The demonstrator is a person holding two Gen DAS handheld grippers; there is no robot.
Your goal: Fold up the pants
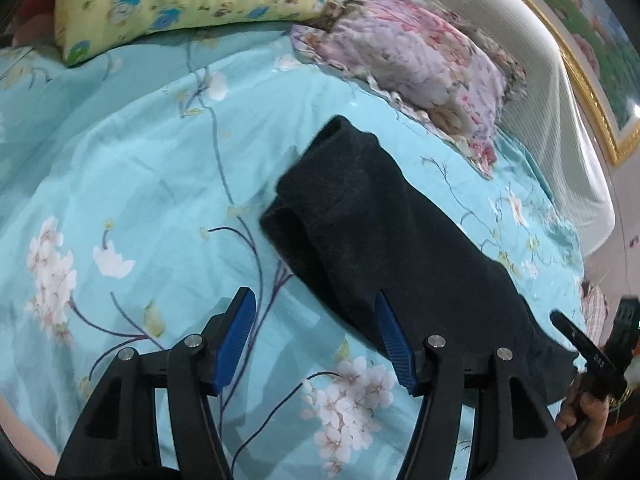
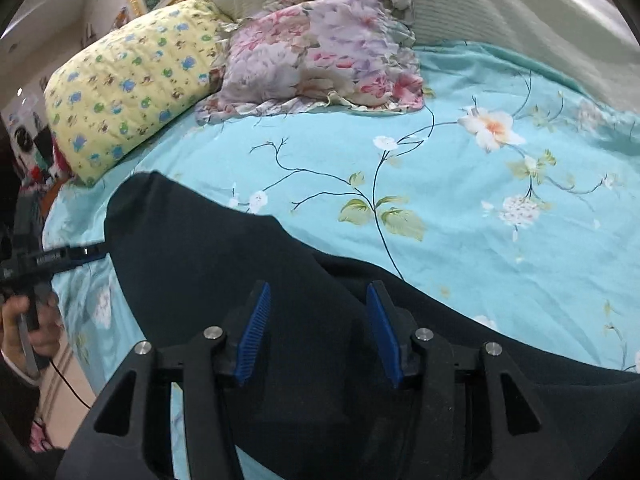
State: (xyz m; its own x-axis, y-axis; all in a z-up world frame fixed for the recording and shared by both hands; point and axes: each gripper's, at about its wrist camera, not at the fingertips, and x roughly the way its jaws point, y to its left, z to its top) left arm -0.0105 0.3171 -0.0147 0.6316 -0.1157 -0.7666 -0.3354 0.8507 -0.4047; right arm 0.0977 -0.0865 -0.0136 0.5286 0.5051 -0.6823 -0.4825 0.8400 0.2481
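This is a bedroom in a home. A bed is covered with a turquoise sheet (image 2: 460, 208) printed with blossoms and branches, and at its head lie a yellow pillow (image 2: 132, 88) with blue flowers and a pink and lilac floral pillow (image 2: 320, 56), against a cream padded headboard (image 2: 500, 4). On the wall above hangs a gold-framed picture (image 1: 588, 76), and dark pants (image 1: 384, 232) lie spread on the sheet.
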